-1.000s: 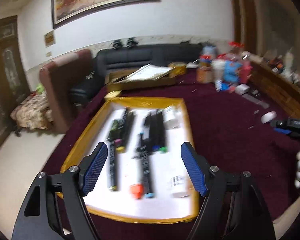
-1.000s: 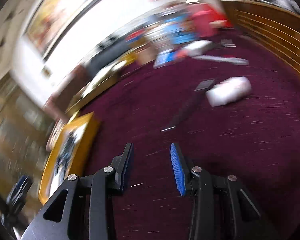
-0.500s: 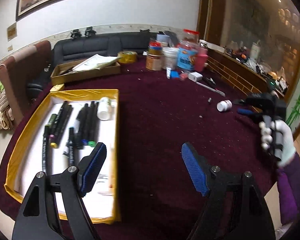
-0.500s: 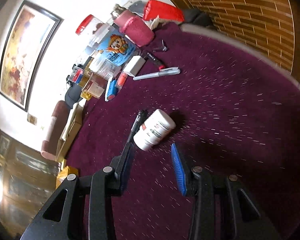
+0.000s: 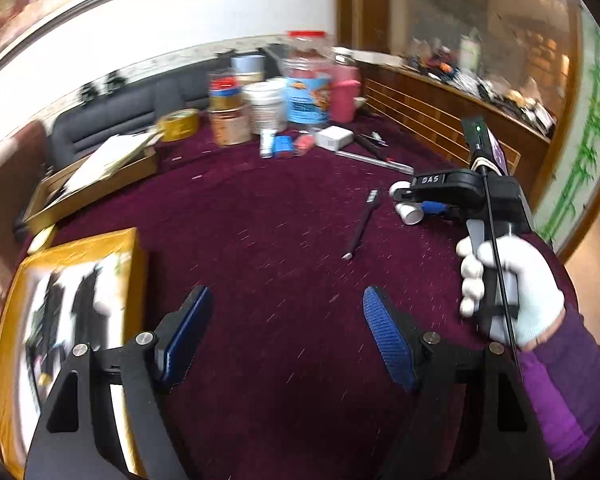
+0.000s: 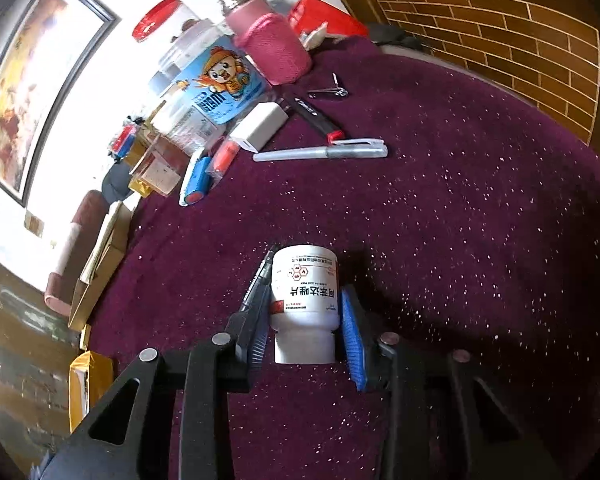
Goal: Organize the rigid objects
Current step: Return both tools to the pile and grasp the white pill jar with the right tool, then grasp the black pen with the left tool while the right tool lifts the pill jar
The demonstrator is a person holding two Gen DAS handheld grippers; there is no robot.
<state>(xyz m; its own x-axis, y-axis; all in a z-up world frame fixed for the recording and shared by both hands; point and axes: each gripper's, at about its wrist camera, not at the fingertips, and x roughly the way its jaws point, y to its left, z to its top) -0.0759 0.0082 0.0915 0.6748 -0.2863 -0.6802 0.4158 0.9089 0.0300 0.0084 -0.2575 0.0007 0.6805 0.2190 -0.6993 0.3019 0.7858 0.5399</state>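
Maroon cloth covers the counter [image 6: 460, 208]. Right tool [image 6: 306, 332] straddles a white pill bottle [image 6: 304, 300] lying on its side, cap end toward the camera; blue pads sit at both flanks of the bottle, contact not clear, so a firm pinch cannot be confirmed. Black pen [image 6: 258, 280] lies just beside the bottle's left side, against the left finger. Silver marker [image 6: 320, 153] and white box [image 6: 260, 126] sit farther back near the jar clutter. Left tool [image 5: 286, 334] is spread wide, holding nothing, above bare cloth. Yellow-rimmed tray [image 5: 134, 264] with dark markers sits to its left, blurred. Gloved right hand [image 5: 512, 292] grips the right tool's handle.
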